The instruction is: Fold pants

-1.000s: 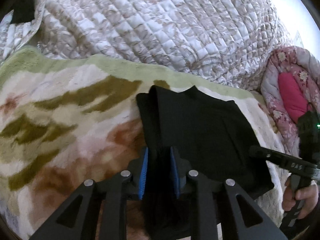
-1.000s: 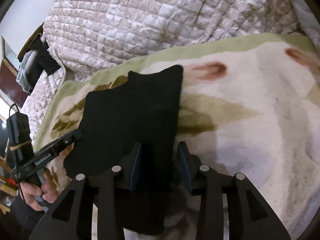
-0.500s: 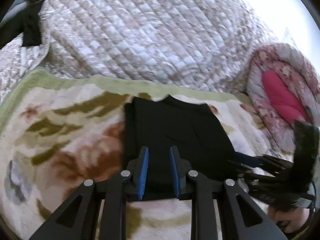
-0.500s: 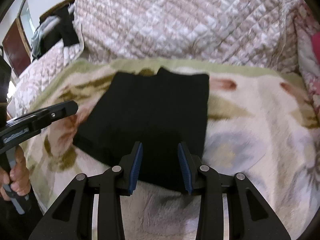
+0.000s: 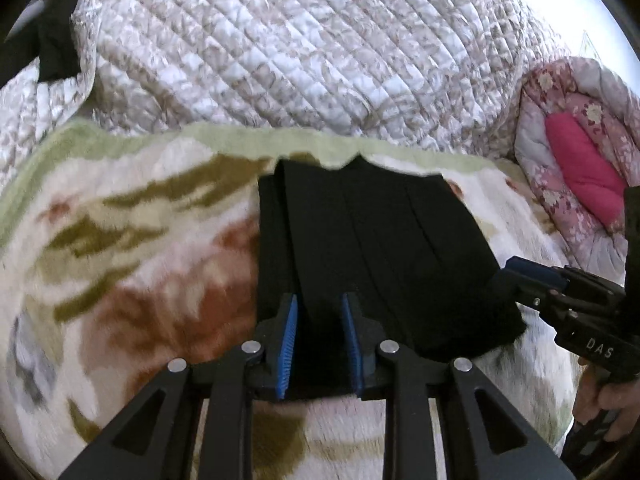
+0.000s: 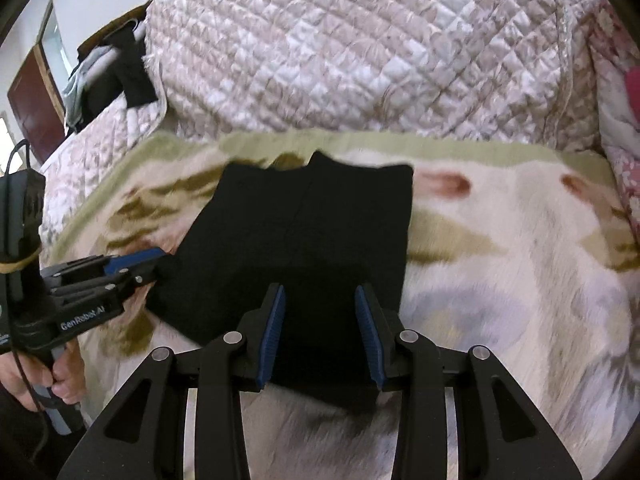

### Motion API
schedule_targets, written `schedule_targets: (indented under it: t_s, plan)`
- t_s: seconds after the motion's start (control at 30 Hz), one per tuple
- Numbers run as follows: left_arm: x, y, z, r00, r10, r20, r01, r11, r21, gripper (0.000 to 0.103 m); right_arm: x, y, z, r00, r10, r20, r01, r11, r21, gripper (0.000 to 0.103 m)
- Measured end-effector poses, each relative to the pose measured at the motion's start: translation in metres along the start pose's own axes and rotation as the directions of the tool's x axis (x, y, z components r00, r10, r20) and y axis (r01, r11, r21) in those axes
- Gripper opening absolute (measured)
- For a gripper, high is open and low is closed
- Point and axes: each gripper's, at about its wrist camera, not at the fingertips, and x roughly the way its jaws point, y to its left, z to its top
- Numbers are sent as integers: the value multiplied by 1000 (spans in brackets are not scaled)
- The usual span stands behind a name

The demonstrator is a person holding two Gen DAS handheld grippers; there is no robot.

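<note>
Both tools hover with fingers apart and empty: the left tool (image 5: 318, 338) and right tool (image 6: 320, 330) above the near edge of the black pants (image 6: 304, 248), which lie folded into a compact rectangle on the floral blanket (image 6: 500, 248); the folding looks essentially done. Beyond, a quilted bedspread (image 6: 340, 52).

Two markings are legible. White capitals "DAS" stand on the side of the black two-finger right gripper (image 5: 520, 276), on its body just behind the blue-padded fingers, in the left wrist view. White lettering "GenRobot.AI" stands on the side of the black two-finger left gripper (image 6: 154, 262), likewise behind its fingers, in the right wrist view. No other text is readable.
</note>
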Motion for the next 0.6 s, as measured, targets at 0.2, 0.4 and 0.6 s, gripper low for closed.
schedule_targets:
  t_s: [0.2, 0.4, 0.6]
  plan:
    - [16, -6, 36, 999, 18, 46, -20, 999, 40, 26, 29, -6, 24, 1000, -15, -5, 15, 999, -33, 34]
    - [52, -6, 64, 999, 30, 39, -32, 998, 51, 27, 63, -30, 45, 999, -44, -16, 44, 999, 1, 34]
    - [82, 4, 54, 999, 41, -9, -41, 999, 32, 27, 78, -38, 39, 997, -63, -52, 64, 998, 7, 27]
